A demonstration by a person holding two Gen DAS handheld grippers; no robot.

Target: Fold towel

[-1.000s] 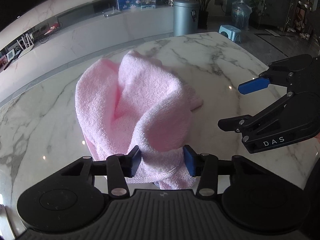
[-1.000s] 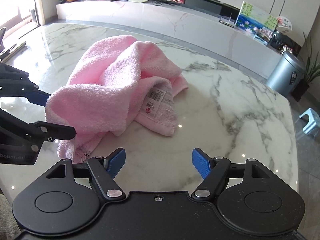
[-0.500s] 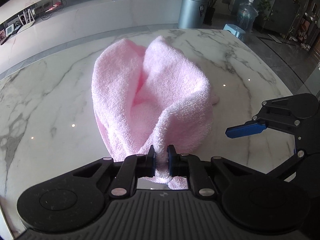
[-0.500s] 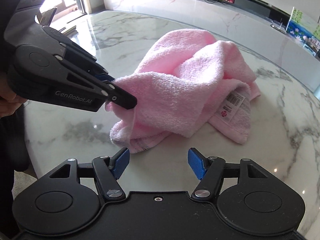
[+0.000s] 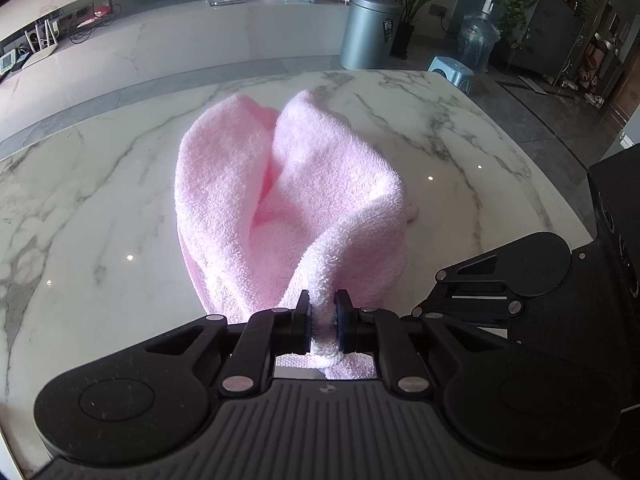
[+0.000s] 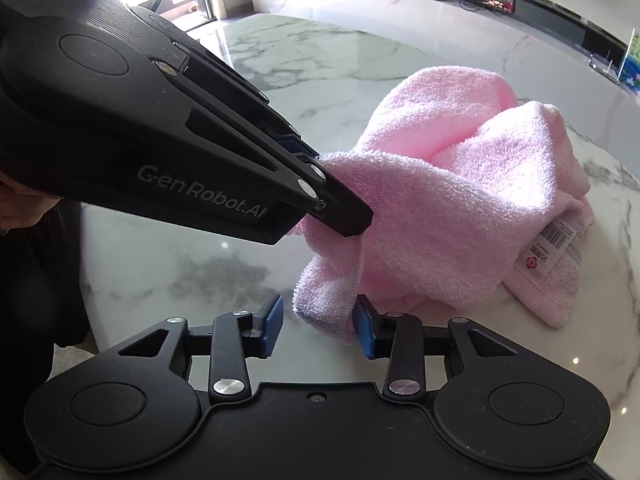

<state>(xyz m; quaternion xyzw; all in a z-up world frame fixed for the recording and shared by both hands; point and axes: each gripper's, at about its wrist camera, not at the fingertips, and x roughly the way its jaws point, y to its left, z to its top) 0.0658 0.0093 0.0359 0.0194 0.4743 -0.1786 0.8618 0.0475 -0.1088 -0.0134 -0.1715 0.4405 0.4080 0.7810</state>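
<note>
A pink terry towel [image 5: 288, 200] lies bunched on the white marble table [image 5: 100, 208], and one corner is lifted off it. My left gripper [image 5: 324, 316] is shut on that raised corner. In the right wrist view the left gripper [image 6: 340, 216] comes in from the upper left with the towel [image 6: 460, 216] draped from its tip. A loose hem corner hangs below it, between the blue pads of my right gripper [image 6: 320, 326]. The right jaws are closing: the right-hand pad touches the cloth, and a gap shows at the left-hand pad. A barcode label [image 6: 550, 248] faces up on the towel's right.
The table's rounded edge [image 5: 532, 152] runs close on the right, with dark floor beyond. Past it stand a grey bin [image 5: 368, 32], a blue stool [image 5: 450, 70] and a water bottle [image 5: 476, 36]. A long marble counter [image 5: 160, 52] crosses the background.
The left jaws closed on the towel corner and lifted it a little. The right gripper moved in under the left one, and its jaws have narrowed around the hanging hem.
</note>
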